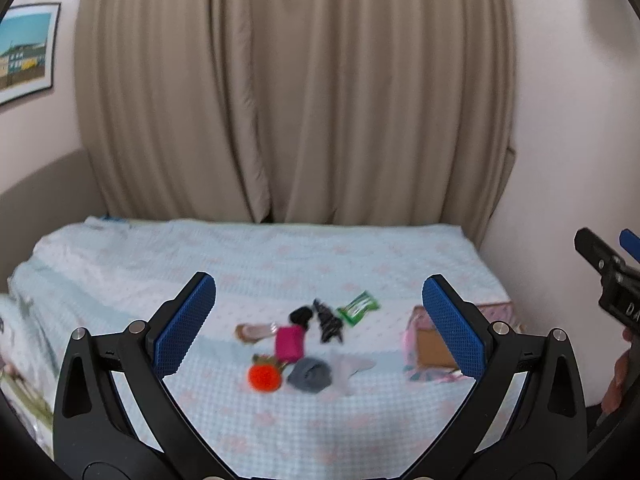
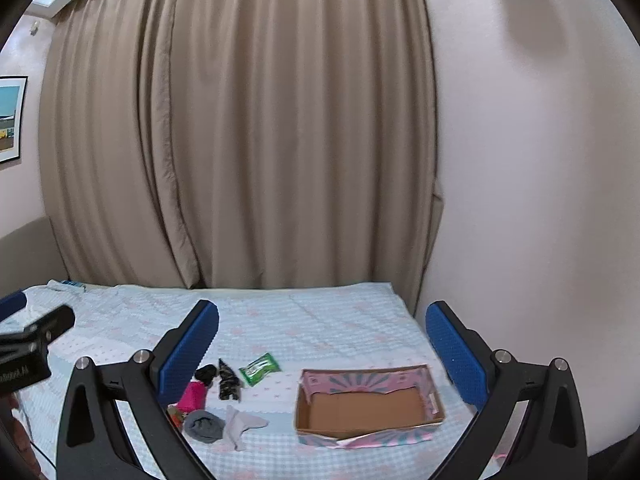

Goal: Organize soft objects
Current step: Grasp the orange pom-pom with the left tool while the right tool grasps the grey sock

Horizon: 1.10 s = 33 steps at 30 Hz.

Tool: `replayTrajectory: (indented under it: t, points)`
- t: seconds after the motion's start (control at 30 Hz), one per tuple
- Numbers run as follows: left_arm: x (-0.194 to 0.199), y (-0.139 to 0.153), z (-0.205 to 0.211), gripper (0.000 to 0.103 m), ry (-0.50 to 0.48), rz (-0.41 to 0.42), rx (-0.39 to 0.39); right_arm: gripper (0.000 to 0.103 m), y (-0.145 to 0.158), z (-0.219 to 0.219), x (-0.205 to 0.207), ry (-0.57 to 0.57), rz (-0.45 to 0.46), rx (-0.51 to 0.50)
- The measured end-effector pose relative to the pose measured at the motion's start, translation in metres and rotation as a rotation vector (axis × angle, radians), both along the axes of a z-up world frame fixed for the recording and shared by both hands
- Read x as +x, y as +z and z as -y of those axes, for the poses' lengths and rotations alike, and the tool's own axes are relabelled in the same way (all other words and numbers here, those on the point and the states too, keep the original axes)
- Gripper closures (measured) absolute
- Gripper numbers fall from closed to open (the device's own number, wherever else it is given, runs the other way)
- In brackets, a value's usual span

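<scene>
1. Left gripper point(image 1: 319, 322): nearest the left wrist camera, jaws spread wide, nothing between the blue pads point(image 1: 184, 328). It hangs above the near part of the bed point(image 1: 120, 264), touching nothing.
2. Right gripper point(image 2: 322, 346): likewise wide open and empty, held above the bed, the cardboard box point(image 2: 368, 406) showing between its fingers.
3. Soft objects, left of centre on the bed, in a loose cluster. Nearest: an orange knitted ball point(image 1: 264, 377), a rolled grey sock point(image 1: 310, 374) and a pale flat sock point(image 1: 350, 366), the last two touching.
4. Behind these: a magenta item point(image 1: 289, 343), a tan slipper-like piece point(image 1: 256, 332), a black bundle point(image 1: 302, 315) and a dark patterned cloth point(image 1: 329, 320). Farthest, a green packet point(image 1: 358, 308), slightly apart.
5. Box: open-topped, empty as far as visible, to the right of the cluster and well apart from it.
6. Handling judgement: all pieces appear light and limp. The rolled sock and ball should compress under the pads; pinch each across its bulk. The flat sock wants a grip on a raised fold. The packet looks slick and may slip.
7. Far end: beige curtain point(image 1: 292, 92) and bare wall point(image 2: 520, 160).
</scene>
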State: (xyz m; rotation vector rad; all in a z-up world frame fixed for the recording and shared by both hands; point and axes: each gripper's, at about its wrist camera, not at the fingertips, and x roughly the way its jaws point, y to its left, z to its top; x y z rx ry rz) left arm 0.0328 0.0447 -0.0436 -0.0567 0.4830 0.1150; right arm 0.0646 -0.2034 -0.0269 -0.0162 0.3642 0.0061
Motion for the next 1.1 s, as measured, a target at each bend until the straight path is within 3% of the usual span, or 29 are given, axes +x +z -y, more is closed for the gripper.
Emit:
replayTrajectory:
  t: [0.3,0.57,0.77,1.1]
  points:
    - [0.021,-0.059,-0.090,0.000,-0.073,-0.110,0.010,0.000,-0.058,-0.073,0.016,0.013,-0.156,0.059]
    - [0.060,-0.151,-0.147,0.000,-0.226,-0.217,0.015,0.000,-0.126,-0.142,0.046,-0.032,-0.289,0.114]
    - [0.094,-0.233,-0.159,0.000,-0.311,-0.277,0.039,0.000,-0.194,-0.179,0.070,-0.098,-0.371,0.165]
    - [0.147,-0.362,-0.151,0.004,-0.362,-0.373,0.044,0.000,-0.321,-0.208,0.115,-0.173,-0.557,0.293]
